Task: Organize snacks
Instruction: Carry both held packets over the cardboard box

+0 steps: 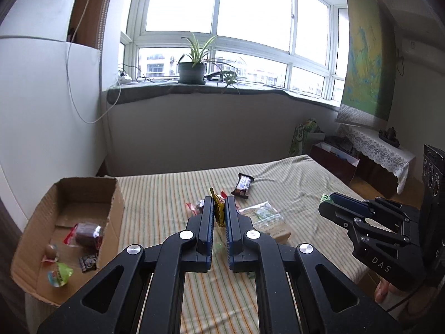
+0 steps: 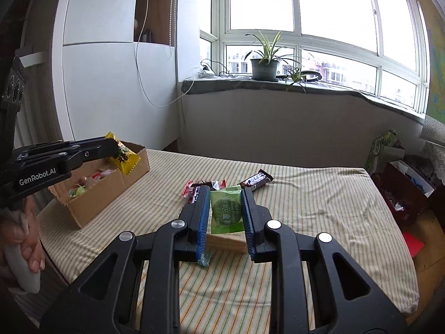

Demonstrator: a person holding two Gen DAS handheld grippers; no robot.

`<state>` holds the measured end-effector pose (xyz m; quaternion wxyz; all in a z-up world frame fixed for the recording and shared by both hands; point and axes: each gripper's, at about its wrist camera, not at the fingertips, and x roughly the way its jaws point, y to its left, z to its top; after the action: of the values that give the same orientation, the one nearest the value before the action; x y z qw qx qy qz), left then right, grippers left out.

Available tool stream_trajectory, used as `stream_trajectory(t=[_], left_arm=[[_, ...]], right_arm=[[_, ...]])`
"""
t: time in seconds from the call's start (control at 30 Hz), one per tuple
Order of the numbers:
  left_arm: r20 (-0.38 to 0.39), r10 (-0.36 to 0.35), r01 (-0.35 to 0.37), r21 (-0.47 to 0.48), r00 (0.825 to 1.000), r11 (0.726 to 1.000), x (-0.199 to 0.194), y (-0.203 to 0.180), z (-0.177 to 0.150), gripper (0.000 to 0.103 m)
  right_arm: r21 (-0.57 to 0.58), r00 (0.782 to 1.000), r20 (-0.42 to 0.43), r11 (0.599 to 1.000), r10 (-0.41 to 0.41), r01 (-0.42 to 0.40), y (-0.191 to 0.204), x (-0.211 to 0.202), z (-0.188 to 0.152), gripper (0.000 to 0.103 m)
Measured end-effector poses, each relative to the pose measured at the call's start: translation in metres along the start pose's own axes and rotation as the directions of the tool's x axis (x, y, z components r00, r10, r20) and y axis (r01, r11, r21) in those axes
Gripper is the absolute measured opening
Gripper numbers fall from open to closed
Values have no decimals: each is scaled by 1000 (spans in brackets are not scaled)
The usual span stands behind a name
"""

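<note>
My left gripper is shut on a yellow snack packet and holds it above the striped cloth; in the right wrist view the packet hangs over the cardboard box. My right gripper is shut on a green round-cake packet, lifted above the table; in the left wrist view it is at the right. The box at the left holds several wrapped snacks. A dark chocolate bar, a red-wrapped snack and a clear wafer pack lie on the cloth.
The table with the striped cloth ends near a white cabinet on the left. A windowsill with a potted plant is behind. Bags and a lace-covered stand are on the floor to the right.
</note>
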<state>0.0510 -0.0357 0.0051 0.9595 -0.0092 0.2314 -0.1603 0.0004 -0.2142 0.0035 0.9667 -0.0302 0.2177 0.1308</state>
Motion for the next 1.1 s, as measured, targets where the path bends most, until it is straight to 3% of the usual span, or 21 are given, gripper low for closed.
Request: stream_trajectory(t=[0.13, 0.5, 0.8, 1.1], left_arm=[[46, 11, -11, 2, 999, 1000, -17, 3, 10, 6], [70, 37, -34, -45, 997, 998, -31, 33, 6, 6], [71, 149, -137, -146, 986, 980, -59, 105, -12, 6], [59, 299, -276, -248, 952, 929, -102, 174, -37, 6]], right_arm=[[-20, 1000, 8, 1000, -1, 1, 8, -4, 6, 23], [-88, 999, -10, 995, 36, -37, 48, 11, 21, 23], [-171, 981, -65, 967, 183, -191, 138, 54, 29, 23], [-247, 936, -91, 903, 341, -353, 230, 78, 36, 23]])
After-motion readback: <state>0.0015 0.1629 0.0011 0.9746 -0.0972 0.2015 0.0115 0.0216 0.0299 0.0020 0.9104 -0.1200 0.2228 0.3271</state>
